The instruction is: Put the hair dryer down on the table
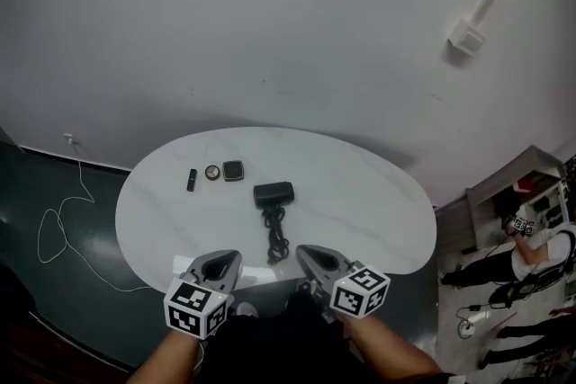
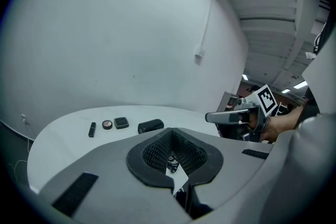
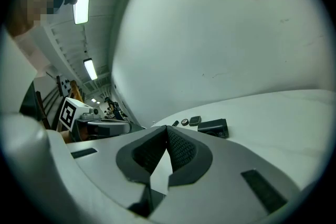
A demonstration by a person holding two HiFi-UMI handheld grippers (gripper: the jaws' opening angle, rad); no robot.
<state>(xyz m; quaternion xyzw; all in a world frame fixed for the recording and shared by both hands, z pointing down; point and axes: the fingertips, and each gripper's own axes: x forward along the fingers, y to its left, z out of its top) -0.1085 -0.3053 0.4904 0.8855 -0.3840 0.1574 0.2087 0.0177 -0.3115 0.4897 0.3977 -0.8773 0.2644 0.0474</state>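
Hair dryer (image 1: 273, 192): black, lying flat at frame centre on the white table (image 1: 369, 202), cord (image 1: 275, 240) trailing toward the lower edge; left gripper (image 1: 220, 258) and right gripper (image 1: 314, 254) low in frame, jaws closed on nothing; placement apparently complete, so keep both clear of the cord.

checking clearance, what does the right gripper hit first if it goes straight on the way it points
Likely the hair dryer cord on the table, just ahead of the right gripper; depth is unclear.
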